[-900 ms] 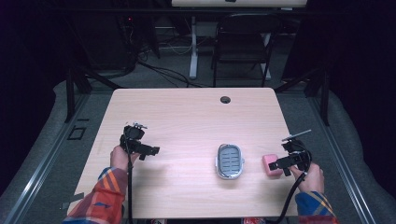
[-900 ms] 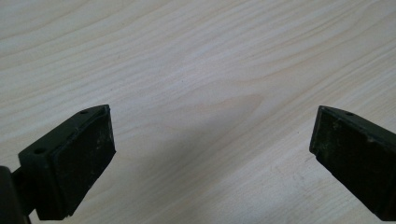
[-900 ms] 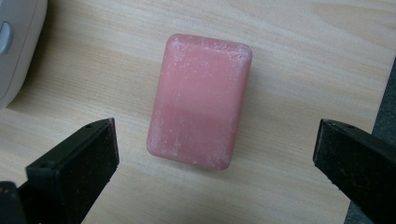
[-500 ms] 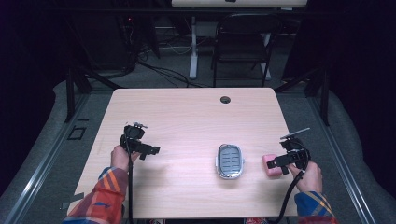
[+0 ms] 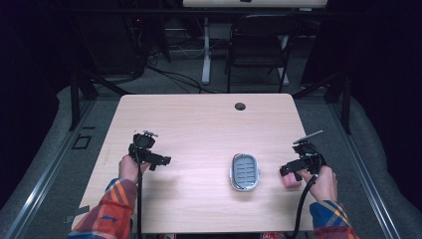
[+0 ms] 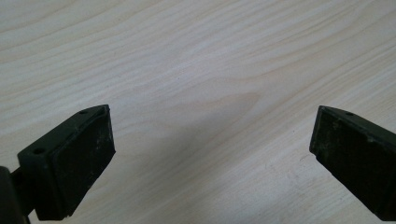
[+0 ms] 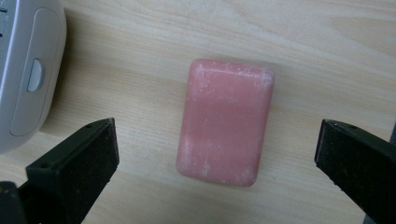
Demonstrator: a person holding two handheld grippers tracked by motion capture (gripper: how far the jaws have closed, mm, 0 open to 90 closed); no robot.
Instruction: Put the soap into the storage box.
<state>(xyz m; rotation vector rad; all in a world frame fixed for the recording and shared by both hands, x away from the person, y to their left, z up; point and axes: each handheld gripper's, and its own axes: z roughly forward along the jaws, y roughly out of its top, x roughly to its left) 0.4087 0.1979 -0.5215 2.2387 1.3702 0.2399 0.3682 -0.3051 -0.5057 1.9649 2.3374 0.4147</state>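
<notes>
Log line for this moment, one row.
left gripper: open, over bare table | right gripper: open, above pink soap | soap dish: empty

Beyond the light wooden surface [image 5: 199, 124] with its round cable hole [image 5: 240, 106]: a dark folding chair [image 5: 256, 45], white desk leg [image 5: 205, 50], loose floor cables [image 5: 169, 74].

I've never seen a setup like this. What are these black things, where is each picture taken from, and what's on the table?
No robot here: a person holds hand-operated tongs, one in each hand. One picture looks down from above the wooden table, showing the left tongs and right tongs. The other two come from small cameras riding on each pair of tongs. On the table lie a pink soap bar and a grey-white soap dish. The right tongs hover open around the soap, not touching it. The left tongs are open over bare wood. Nothing is held.
</notes>
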